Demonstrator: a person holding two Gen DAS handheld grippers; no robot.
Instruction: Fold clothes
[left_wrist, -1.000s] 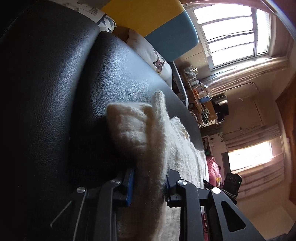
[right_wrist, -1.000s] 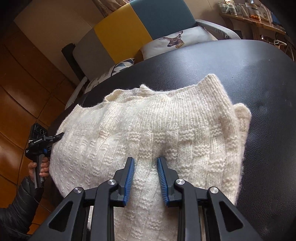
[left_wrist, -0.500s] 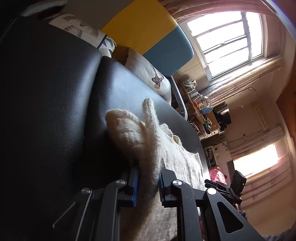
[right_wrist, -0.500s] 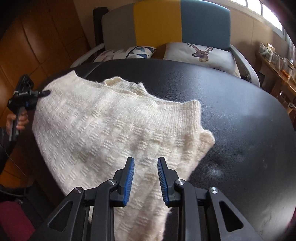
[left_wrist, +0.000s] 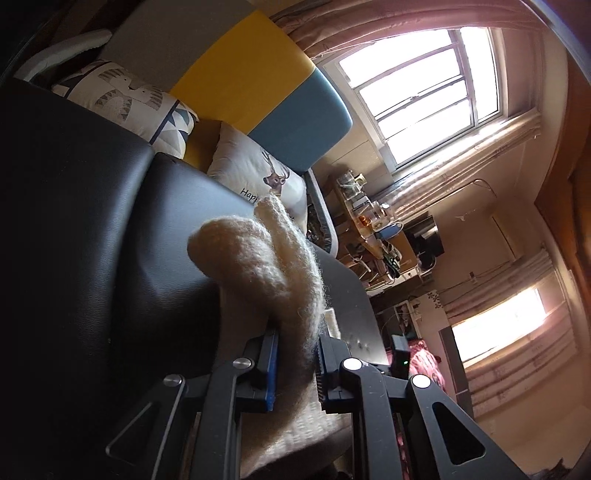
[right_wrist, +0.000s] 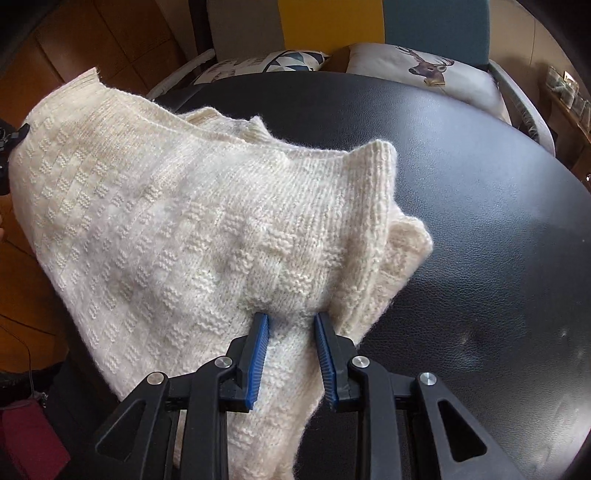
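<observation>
A cream knitted sweater (right_wrist: 166, 206) hangs partly lifted over a black leather surface (right_wrist: 461, 184). My right gripper (right_wrist: 291, 321) is shut on its near edge, and the knit puckers between the blue pads. The sweater's right corner (right_wrist: 406, 240) still droops onto the leather. In the left wrist view my left gripper (left_wrist: 295, 339) is shut on a bunched fold of the sweater (left_wrist: 258, 266), which rises up in front of the camera. At the far left edge of the right wrist view, a dark tip of the left gripper (right_wrist: 11, 140) holds the sweater's side.
A chair with a grey, yellow and blue back (right_wrist: 332, 26) stands behind the leather surface, holding a deer cushion (right_wrist: 424, 70) and a patterned cushion (right_wrist: 266, 62). A cluttered wooden shelf (left_wrist: 365, 229) runs below bright windows (left_wrist: 424, 92). Wooden floor (right_wrist: 29, 302) lies left.
The left gripper's jaws have closed in on the fold. Both grippers have lifted the sweater, so its left side now hangs off the leather instead of lying flat.
</observation>
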